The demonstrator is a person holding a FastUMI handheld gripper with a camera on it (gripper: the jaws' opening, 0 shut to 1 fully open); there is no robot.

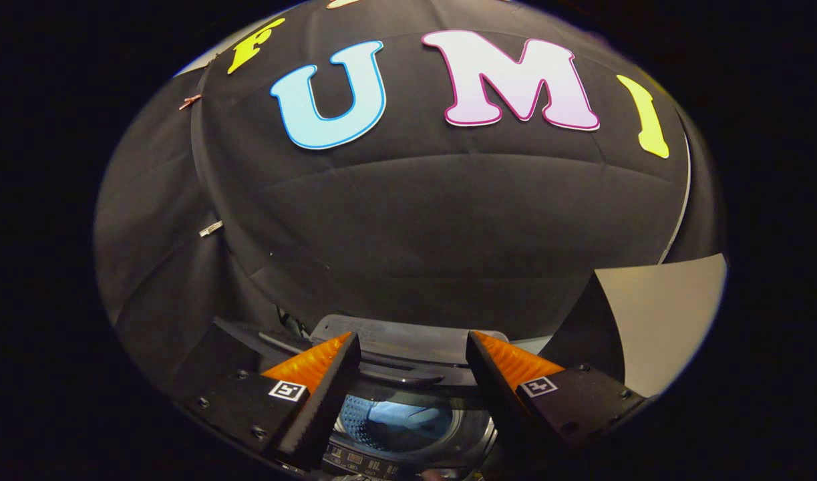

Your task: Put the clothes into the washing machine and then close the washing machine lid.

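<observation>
Black cloth, creased, forms the booth wall [408, 220] across the upper and middle frame.

Item: my tool [413, 364], bottom centre. I hold it with the fingers [324, 394] spread wide apart, nothing between them; each carries a small square marker.

Item: washing machine [408, 427], bottom centre, seen from above through the gap between the fingers. Its lid [401, 337] stands raised at the back, just beyond the fingertips, against the wall.

Item: drum [361, 417], perforated metal, open to view below the fingers.

Item: clothes [408, 421], pale, lying inside the drum; I cannot tell the kind of garment.

Item: control panel [361, 461], a strip of small buttons along the machine's near edge, bottom of frame.

Item: pale flat panel [662, 314], lower right, beside the wall cloth.

Item: small clips [210, 229], upper left, on the cloth.
</observation>
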